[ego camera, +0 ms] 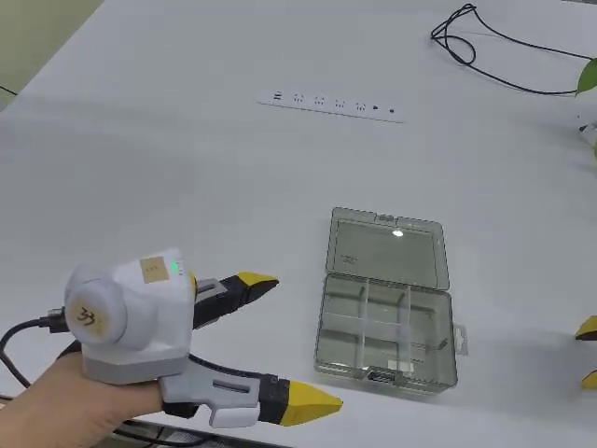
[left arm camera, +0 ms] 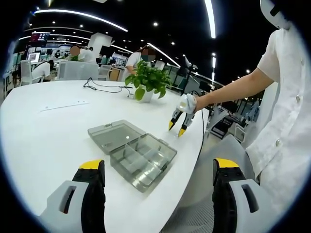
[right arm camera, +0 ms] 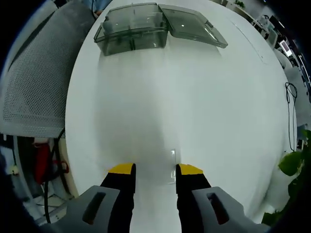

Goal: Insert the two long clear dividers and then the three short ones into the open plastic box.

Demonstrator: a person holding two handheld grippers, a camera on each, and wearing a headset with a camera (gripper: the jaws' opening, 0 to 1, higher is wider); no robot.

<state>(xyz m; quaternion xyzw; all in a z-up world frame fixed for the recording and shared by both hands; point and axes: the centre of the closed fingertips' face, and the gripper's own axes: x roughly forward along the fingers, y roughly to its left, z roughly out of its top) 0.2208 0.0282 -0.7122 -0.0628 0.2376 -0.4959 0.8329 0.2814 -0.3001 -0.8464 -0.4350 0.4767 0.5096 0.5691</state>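
White table, and the plastic box sits on it right of centre in the head view, its lid thrown flat open behind the tray. Clear partitions show inside, splitting the tray into compartments; how many are seated is hard to tell.

Down at lower left, a hand holds the left gripper off to the box's left and well apart from it. Its yellow-tipped jaws are spread wide with nothing between them.

Over at the right edge, two yellow tips of the right gripper poke in, apart from each other. Its own view looks along the table toward the far-off box, jaws parted. Between the tips a small clear piece shows, close against one tip; whether that tip touches it cannot be told.

From the left gripper view, the right gripper hangs over the table's edge beyond the box. Further back lie a power strip and a black cable, with a potted plant beside the cable.
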